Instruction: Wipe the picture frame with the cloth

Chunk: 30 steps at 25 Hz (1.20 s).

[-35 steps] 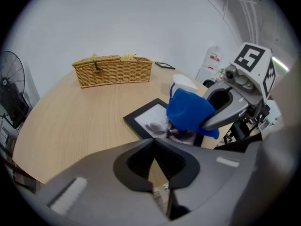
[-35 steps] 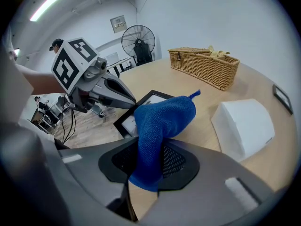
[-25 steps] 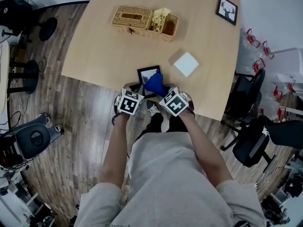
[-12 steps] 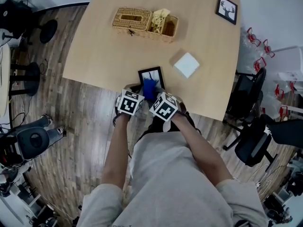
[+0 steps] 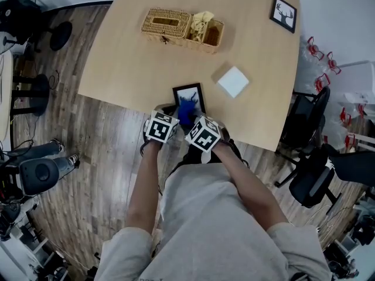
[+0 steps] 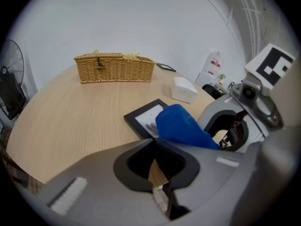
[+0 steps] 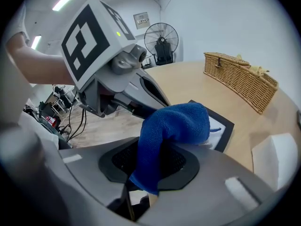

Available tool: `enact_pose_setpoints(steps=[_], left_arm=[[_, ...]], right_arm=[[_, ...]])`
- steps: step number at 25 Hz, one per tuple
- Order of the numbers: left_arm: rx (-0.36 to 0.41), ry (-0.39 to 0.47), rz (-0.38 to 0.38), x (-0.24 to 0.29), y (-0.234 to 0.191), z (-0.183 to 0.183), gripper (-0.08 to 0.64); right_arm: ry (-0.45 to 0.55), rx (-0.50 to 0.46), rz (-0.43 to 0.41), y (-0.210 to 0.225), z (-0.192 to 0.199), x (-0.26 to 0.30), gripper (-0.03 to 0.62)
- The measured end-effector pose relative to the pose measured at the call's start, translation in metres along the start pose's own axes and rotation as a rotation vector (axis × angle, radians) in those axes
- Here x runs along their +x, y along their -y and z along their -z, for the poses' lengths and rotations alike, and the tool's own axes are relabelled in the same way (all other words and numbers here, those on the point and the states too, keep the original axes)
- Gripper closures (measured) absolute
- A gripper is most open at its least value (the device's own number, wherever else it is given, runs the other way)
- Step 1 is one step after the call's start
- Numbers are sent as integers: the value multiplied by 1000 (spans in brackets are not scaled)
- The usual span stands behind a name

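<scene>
A black picture frame (image 5: 190, 92) lies flat near the front edge of the wooden table (image 5: 129, 57). My right gripper (image 5: 188, 120) is shut on a blue cloth (image 5: 186, 111), and the bunched cloth (image 7: 176, 124) rests on the frame's glass (image 7: 221, 126). My left gripper (image 5: 173, 109) is just left of it with its jaws together. In the left gripper view the tips (image 6: 153, 141) sit at the near corner of the frame (image 6: 143, 117) and hide it. I cannot tell whether they pinch it. The cloth (image 6: 181, 126) covers the frame's right part.
A wicker basket (image 5: 181, 27) stands at the back of the table. A white folded napkin or box (image 5: 233, 81) lies right of the frame. A second frame with a deer print (image 5: 283, 13) is at the far right corner. Office chairs (image 5: 310, 174) stand to the right.
My right gripper has swung left and toward me, dragging the blue cloth from the frame's right side onto its near part. The left gripper has barely moved.
</scene>
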<state>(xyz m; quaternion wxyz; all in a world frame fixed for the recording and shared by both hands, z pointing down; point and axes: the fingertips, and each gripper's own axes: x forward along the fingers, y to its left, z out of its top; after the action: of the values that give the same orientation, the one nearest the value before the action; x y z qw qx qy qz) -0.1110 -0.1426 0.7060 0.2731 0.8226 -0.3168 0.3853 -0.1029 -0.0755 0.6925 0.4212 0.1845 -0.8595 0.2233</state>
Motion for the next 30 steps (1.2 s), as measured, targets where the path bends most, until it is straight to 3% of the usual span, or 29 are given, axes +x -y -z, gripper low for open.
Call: enact_pose_setpoints(steps=[23,30], left_arm=[[-14,10,-6,1,-1,1,506],[-16,19,-9,1,0,0,506]], right_arm=[[19,14,-15,-8,-1,-1,489],[6,14,-95,-31,9,2,489]])
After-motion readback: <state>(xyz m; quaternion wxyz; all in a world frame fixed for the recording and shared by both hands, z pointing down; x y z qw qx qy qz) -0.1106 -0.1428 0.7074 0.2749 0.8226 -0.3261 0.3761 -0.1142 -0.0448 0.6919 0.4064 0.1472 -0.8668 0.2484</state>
